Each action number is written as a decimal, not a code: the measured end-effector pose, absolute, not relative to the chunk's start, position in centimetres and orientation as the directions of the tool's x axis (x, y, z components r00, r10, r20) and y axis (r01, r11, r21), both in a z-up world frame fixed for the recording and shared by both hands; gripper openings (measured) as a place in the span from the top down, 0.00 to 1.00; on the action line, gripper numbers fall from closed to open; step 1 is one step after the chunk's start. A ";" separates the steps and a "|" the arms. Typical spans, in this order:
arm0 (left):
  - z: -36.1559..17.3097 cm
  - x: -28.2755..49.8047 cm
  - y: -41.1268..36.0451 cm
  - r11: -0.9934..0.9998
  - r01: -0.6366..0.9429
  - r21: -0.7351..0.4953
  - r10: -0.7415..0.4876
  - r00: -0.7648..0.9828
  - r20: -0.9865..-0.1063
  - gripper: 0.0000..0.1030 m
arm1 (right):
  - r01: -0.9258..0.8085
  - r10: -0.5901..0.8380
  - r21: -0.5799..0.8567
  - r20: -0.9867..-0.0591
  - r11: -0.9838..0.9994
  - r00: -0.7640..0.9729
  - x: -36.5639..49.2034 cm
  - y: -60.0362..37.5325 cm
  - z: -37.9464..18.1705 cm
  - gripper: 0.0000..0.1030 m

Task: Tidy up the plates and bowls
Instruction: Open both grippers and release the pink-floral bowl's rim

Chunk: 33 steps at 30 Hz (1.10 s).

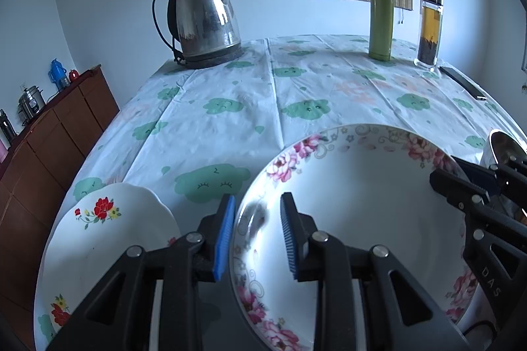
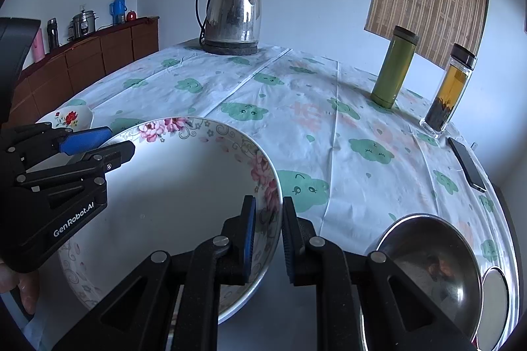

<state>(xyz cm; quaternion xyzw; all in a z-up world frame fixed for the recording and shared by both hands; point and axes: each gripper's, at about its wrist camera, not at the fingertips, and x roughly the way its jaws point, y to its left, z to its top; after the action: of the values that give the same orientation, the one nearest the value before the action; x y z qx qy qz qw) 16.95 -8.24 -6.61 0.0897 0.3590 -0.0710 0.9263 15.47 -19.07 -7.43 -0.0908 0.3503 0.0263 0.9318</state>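
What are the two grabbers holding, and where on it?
Both hold the pink-flowered bowl by its rim: left gripper on one side, right gripper opposite.

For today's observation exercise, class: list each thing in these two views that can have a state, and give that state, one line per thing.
Floral bowl: empty, held at opposite rims by both claws.
Left claw: shut on the bowl's rim.
Right claw: shut on the bowl's rim.
Red-flower plate: empty, on the table.
Steel bowl: upright, on the table.
Kettle: lid closed, on its base.
Green flask: capped, upright.
Tea bottle: capped, partly full.
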 end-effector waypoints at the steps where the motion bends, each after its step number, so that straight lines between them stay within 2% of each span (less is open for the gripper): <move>1: -6.6 16.9 -8.3 0.974 0.196 0.114 -0.068 0.732 -0.678 0.74 | -0.113 -0.016 -0.153 -0.657 0.982 0.753 15.5 -19.0 -7.5 0.84; 15: -6.7 16.9 -8.4 0.973 0.197 0.118 -0.067 0.733 -0.677 0.74 | -0.121 -0.023 -0.170 -0.665 0.978 0.746 15.0 -18.7 -7.7 0.84; 33: -6.6 17.0 -8.1 0.975 0.197 0.102 -0.077 0.734 -0.675 0.74 | -0.123 -0.080 -0.258 -0.654 0.958 0.752 14.7 -17.8 -7.9 0.85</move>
<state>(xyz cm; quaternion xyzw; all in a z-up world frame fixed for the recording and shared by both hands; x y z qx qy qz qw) 17.00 -8.06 -6.57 0.0833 0.3571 -0.0739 0.9274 14.72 -17.82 -7.94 -0.1438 0.3520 0.0116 0.9248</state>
